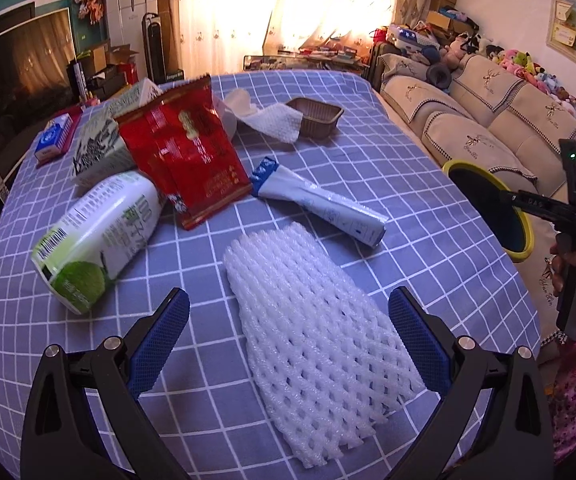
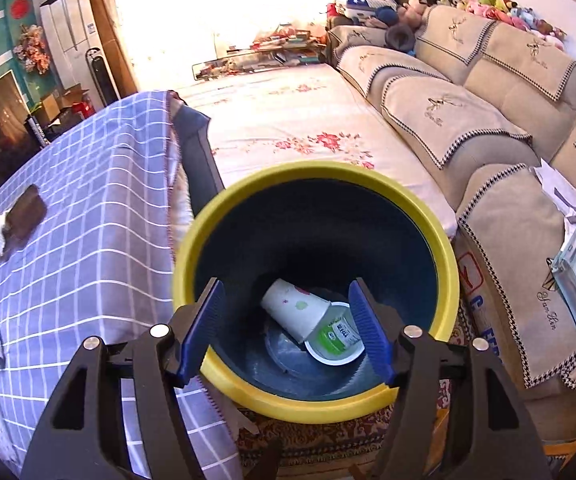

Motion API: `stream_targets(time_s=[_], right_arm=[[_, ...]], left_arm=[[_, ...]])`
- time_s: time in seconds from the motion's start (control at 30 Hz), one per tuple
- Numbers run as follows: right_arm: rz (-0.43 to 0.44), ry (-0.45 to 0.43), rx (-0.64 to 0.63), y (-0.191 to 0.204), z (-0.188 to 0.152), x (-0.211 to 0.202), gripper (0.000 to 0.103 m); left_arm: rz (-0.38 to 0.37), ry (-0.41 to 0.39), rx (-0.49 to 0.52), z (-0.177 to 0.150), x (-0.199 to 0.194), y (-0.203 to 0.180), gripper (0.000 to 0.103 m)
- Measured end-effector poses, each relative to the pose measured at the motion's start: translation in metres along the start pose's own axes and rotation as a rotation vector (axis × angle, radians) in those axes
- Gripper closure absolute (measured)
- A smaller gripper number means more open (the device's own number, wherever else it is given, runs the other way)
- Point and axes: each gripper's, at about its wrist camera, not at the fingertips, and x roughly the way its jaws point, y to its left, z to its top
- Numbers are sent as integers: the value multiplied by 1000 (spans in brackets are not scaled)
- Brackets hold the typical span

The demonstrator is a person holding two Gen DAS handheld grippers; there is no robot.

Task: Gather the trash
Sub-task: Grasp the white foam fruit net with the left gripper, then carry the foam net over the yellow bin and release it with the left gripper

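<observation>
**Foam netting next in line as table clean-up continued**

The left gripper (image 1: 288, 334) hovered low over the checked tablecloth (image 1: 428, 208), jaws spread wide and empty, straddling a white foam fruit net (image 1: 312, 340) that lay flat between them. The net looked feather-light, soft and springy; a pinch across its narrow middle, bunching the mesh, seemed the surest hold. Beyond it, toward 12 o'clock, lay a rolled white-and-blue wrapper (image 1: 320, 204); at 10 o'clock a tipped green-and-white bottle (image 1: 96, 240) and a red snack bag (image 1: 192, 160). Farther back sat a crumpled tissue (image 1: 272, 120) and a brown plastic tray (image 1: 315, 116). The right gripper (image 2: 286, 328), jaws also parted and holding nothing, hung over the yellow-rimmed bin (image 2: 446, 264) beside the table, where a paper cup (image 2: 294, 312) and a small tub (image 2: 338, 340) already lay.
</observation>
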Motion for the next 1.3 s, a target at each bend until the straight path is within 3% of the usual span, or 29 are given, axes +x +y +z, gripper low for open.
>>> stream_targets(time_s=[0.37, 0.67, 0.9, 1.0, 1.3], right_arm=[[25, -7, -14, 8, 0, -5, 40], [37, -15, -7, 8, -1, -6, 40], [48, -24, -4, 8, -2, -11, 40], [53, -29, -3, 7, -3, -13, 39], [60, -53, 12, -1, -4, -22, 39]], left_arm=[[7, 74, -18, -2, 26, -7, 7], [-11, 94, -7, -3, 31, -12, 33], [-30, 76, -11, -2, 23, -11, 65], [-30, 68, 3, -2, 19, -13, 71], [-45, 7, 48, 5, -11, -23, 74]])
